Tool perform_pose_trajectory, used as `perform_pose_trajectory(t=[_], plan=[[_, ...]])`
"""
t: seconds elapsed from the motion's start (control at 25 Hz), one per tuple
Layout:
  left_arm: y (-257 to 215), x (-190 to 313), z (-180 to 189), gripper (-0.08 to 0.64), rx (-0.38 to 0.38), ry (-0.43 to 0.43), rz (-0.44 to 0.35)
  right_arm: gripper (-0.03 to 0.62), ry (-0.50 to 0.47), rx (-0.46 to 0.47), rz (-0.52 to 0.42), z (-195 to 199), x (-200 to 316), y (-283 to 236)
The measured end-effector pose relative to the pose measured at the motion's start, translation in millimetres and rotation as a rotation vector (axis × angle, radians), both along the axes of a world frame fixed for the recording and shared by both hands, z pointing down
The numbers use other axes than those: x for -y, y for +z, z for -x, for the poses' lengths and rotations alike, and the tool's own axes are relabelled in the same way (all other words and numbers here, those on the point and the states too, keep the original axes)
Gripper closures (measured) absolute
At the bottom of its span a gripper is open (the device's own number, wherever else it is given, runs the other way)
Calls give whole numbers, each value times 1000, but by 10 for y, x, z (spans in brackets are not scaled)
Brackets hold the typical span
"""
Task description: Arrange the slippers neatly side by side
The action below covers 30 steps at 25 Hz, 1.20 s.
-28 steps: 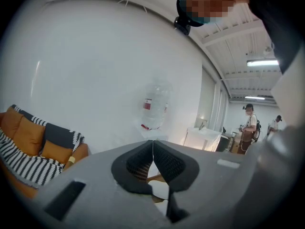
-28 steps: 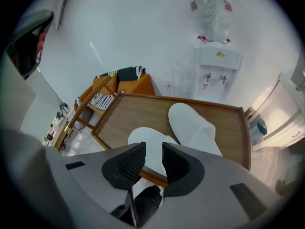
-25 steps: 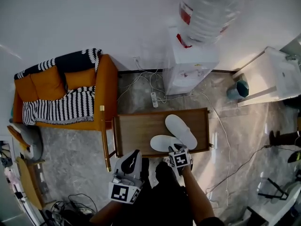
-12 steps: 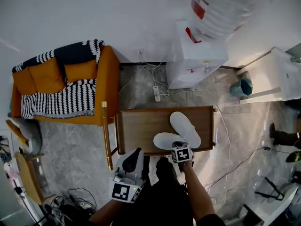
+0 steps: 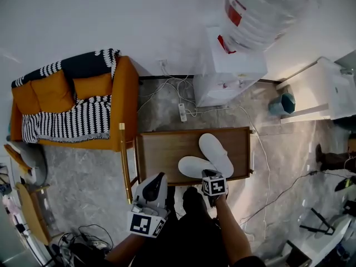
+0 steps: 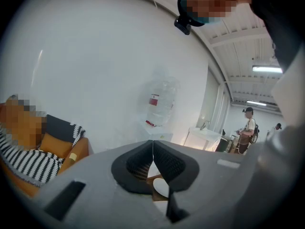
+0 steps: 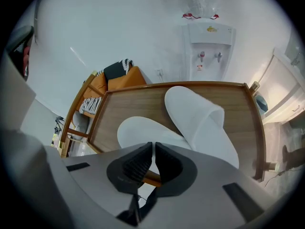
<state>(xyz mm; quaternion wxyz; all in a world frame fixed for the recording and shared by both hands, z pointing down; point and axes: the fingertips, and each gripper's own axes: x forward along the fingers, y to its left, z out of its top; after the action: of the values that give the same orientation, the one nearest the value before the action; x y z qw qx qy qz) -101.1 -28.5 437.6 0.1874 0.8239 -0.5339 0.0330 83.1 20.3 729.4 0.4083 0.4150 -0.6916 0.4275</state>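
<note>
You are standing over a low wooden surface (image 5: 161,154) on a grey marble floor (image 5: 83,171). A water dispenser (image 5: 231,74) stands against the white wall at 1 o'clock and an orange sofa (image 5: 72,102) with a striped throw at 10 o'clock. Both white slippers lie toward the surface's 3 o'clock end. The crosswise slipper (image 5: 192,167) lies flat along the near rim, and the angled slipper (image 5: 216,153) rests across its end, toe toward 11 o'clock. Your right tool (image 7: 153,163) points steeply down at the near rim. Its jaws have just been closing and now pinch the crosswise slipper's edge. Your left tool (image 6: 153,161) hovers at 7 o'clock, nearly level, clenched on nothing.
</note>
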Motion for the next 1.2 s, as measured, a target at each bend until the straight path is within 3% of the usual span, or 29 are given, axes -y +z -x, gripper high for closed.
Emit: perform_pose_trajectory(t=[0.6,0.88,1.2], plan=[[-41,68,9,543,-16,13,-9,566,239,196,-26,152,109,-418],[-38,73,68,543,-17,11,-3,566,548,391,-17,174,254,-554],[3,60,136,543,-14,9,9,566,787,576,-16,261,504,-665]])
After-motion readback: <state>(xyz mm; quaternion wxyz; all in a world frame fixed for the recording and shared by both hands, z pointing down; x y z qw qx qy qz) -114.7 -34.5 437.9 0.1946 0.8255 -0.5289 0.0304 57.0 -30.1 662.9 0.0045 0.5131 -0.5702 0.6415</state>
